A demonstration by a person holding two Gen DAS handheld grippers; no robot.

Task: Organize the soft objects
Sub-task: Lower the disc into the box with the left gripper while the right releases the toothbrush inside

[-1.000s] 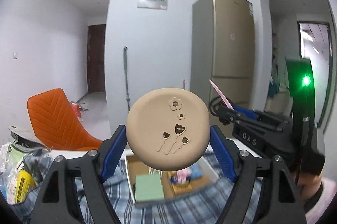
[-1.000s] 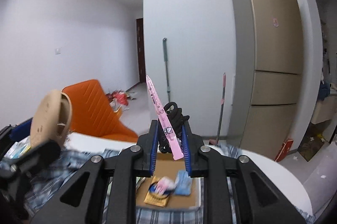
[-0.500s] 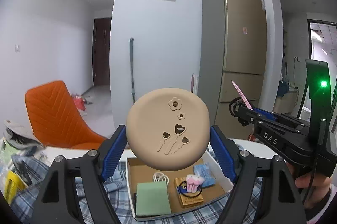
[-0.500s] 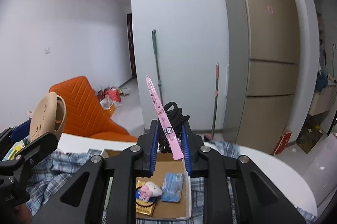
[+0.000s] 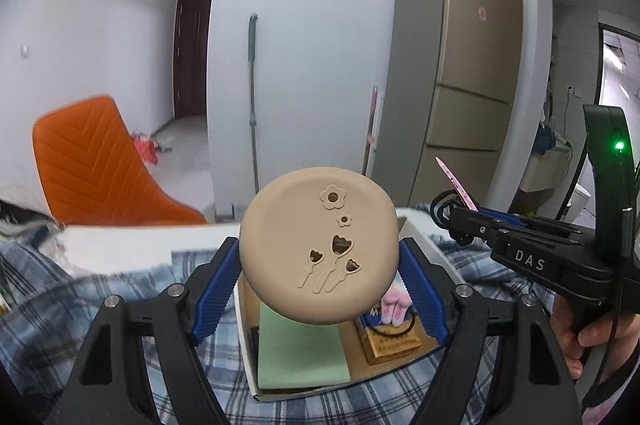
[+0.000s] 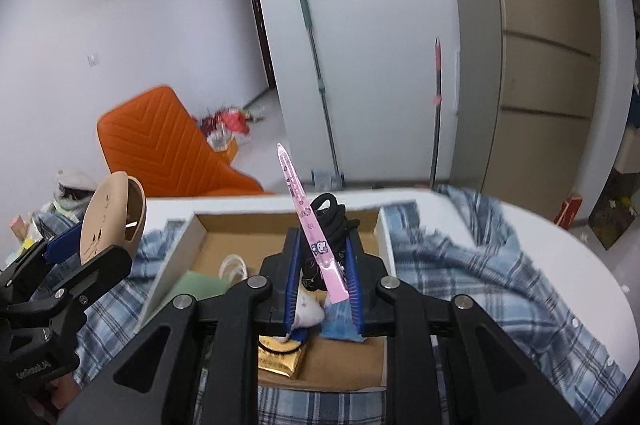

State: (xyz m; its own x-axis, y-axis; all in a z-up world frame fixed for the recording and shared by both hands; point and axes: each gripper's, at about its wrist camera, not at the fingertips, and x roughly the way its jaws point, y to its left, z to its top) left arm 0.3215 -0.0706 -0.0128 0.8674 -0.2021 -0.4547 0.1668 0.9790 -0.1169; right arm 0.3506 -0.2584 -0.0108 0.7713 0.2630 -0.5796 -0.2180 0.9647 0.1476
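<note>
A: How do the hands sit?

B: Both point down toward the cardboard box (image 6: 224,237). The left gripper (image 5: 320,285) has its jaws spread wide and clamped on the rim of a round beige silicone piece with flower cut-outs (image 5: 319,249), held face-on above the box. The right gripper (image 6: 320,289) has its jaws clenched on a pink cartoon-printed strip (image 6: 308,225) and a bundle of black hair ties (image 6: 334,221); both stick up between the blue pads.

A: What is hard to see?

B: The beige piece covers much of the box interior. Below the left jaws lies a green pad (image 5: 298,353); beneath the right jaws a gold packet (image 6: 280,357), a pale blue item (image 6: 340,321) and a small pink plush toy (image 5: 394,307), each partly hidden. The hand (image 5: 580,341) on the right handle is cut off at the edge.

A: And the room?

B: The box rests on a blue plaid cloth (image 6: 472,277) over a white surface (image 6: 560,253). Beyond stand an orange chair (image 5: 96,169), a mop (image 6: 316,65) against the white wall and a tall refrigerator (image 5: 456,65).
</note>
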